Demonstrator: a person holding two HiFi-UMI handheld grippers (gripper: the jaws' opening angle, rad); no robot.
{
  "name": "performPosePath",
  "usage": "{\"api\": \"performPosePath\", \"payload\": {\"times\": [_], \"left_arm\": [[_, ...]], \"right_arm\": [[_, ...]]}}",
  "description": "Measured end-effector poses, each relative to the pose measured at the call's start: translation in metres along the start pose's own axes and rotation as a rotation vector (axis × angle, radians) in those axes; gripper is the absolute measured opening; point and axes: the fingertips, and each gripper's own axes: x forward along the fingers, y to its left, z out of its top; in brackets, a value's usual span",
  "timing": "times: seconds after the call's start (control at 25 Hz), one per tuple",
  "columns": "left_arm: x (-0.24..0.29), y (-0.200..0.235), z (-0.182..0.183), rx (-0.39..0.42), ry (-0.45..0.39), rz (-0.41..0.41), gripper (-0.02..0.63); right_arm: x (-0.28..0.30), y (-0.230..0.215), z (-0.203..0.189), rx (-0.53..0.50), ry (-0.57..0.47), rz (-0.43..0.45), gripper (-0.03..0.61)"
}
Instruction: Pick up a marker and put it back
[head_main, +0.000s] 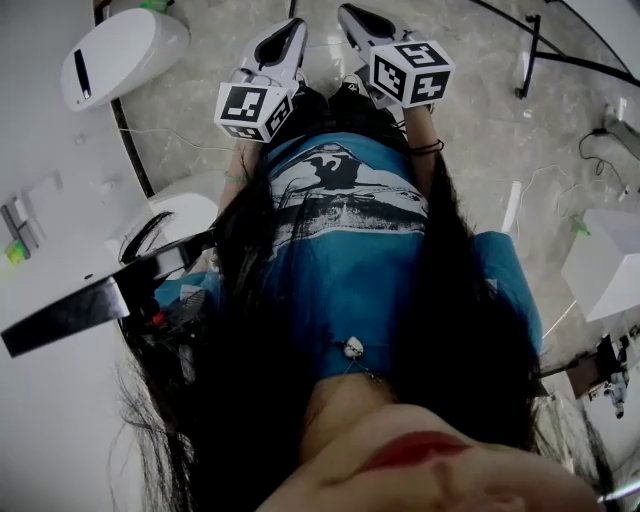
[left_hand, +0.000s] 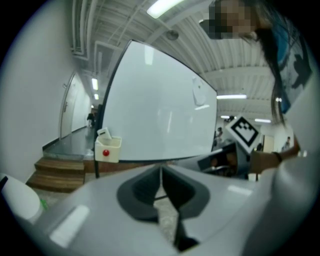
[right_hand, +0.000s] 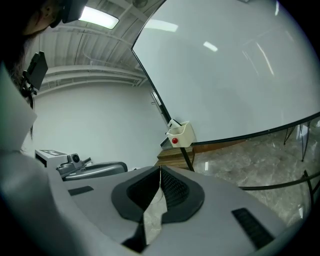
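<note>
Both grippers are held side by side over the marbled floor (head_main: 480, 120), jaw tips pointing away from the person. The left gripper (head_main: 292, 28) and right gripper (head_main: 352, 14) each carry a marker cube. Behind them hang a teal printed shirt (head_main: 340, 270) and long dark hair (head_main: 240, 340). A white oval housing (head_main: 120, 50) lies left of the left gripper, and a black stand leg (head_main: 530, 50) stands right of the right gripper.

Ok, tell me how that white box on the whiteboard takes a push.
The white box looks like thin plastic, probably light. It hangs at the corner of the whiteboard, so a push may knock it off. The white piece poking out could tip.
</note>
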Motion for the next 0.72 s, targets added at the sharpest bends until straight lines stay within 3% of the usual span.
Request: {"api": "performPosePath", "payload": {"times": [0.36, 0.72], "left_arm": [[-0.022, 0.007, -0.002, 0.009, -0.007, -0.01, 0.003], [-0.145, 0.069, -0.041, -0.049, -0.007, 0.072, 0.003]], "right_arm": [[0.013, 0.026, -0.009, 0.004, 0.001, 0.011, 0.015], [0.047, 0.141, -0.071, -0.001, 0.074, 0.025, 0.015]]}}
